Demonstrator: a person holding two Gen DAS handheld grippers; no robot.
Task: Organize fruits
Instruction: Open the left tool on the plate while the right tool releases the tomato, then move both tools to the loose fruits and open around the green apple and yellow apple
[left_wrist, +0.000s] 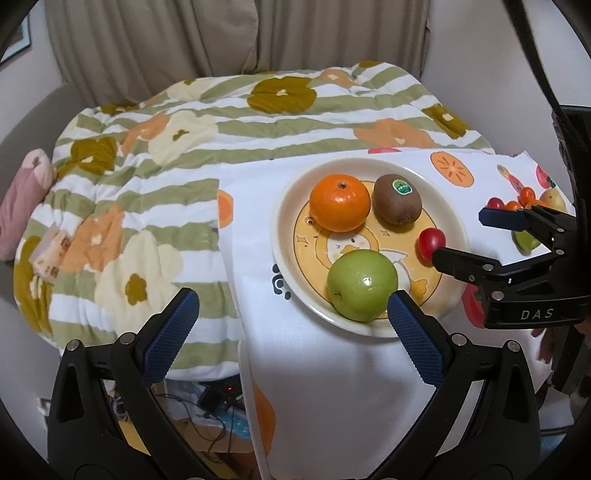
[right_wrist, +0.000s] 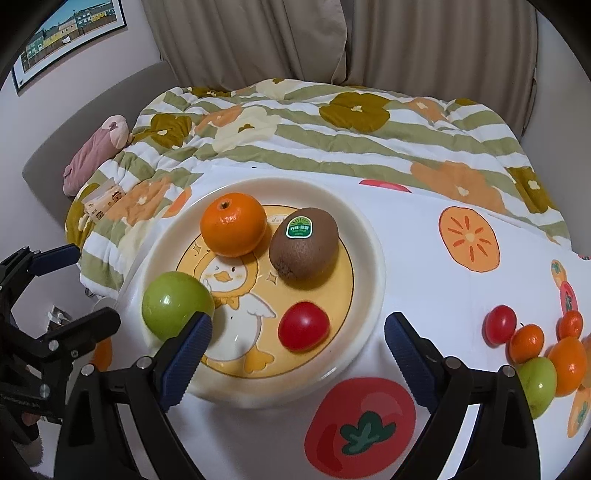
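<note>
Left wrist view: the duck-print plate (left_wrist: 284, 221) sits on the fruit-print cloth covering the desk (left_wrist: 332, 369). On the plate are an orange (left_wrist: 340, 203) at the far side, a kiwi (left_wrist: 398, 199) touching it on the right, a green apple (left_wrist: 362, 284) near the front rim, and a red cherry tomato (left_wrist: 430, 242) near the right rim. The left tool (left_wrist: 291, 325) hovers in front of the plate with its fingers wide apart, holding nothing; one pad sits just beside the apple. The right tool (left_wrist: 469, 236) reaches in from the right, fingers apart and empty, one tip just beside the tomato.

Right wrist view: the same four fruits lie on the plate (right_wrist: 373, 258). To the right of the plate, well apart from it, a cluster of loose fruit (right_wrist: 532, 347) lies on the cloth: a second red tomato, small orange ones, and a green fruit partly hidden behind the tool's finger.

Judging by this, the sorting is partly done: four pieces are plated, and the cluster to the right remains to be moved.
</note>
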